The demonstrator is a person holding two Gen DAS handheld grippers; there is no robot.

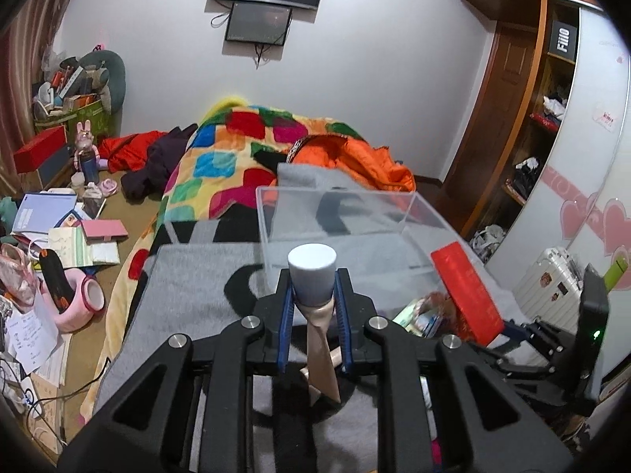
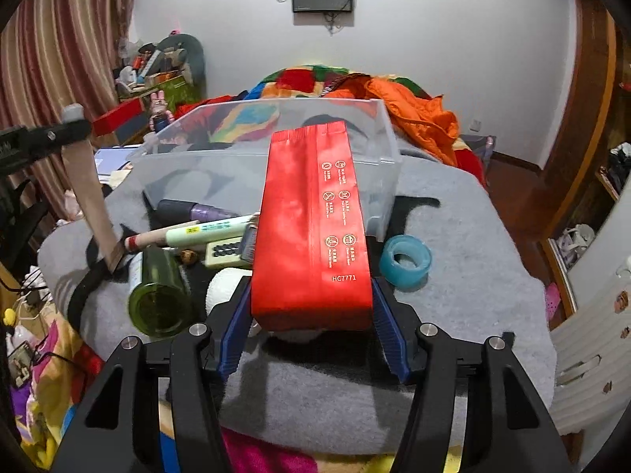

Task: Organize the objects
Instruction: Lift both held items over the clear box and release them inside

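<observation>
**Both grippers loaded by the bin**

The left gripper [image 1: 313, 295] has its fingers clamped on a tube [image 1: 312, 272], cap up, near the clear bin [image 1: 347, 213]. The right gripper [image 2: 311, 311] grips a red pouch [image 2: 311, 228] above the grey blanket [image 2: 453, 315], its top reaching toward the bin. A green bottle [image 2: 159, 295] and blue tape roll [image 2: 406, 262] lie on the blanket.

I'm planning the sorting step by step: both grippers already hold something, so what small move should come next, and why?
Probably carry the right hand-held gripper forward over the clear plastic bin and release there. It is shut on the red foil pouch, the bin lies straight ahead and looks empty, and the left hand-held gripper holds the grey-capped beige tube off to the side.
</observation>
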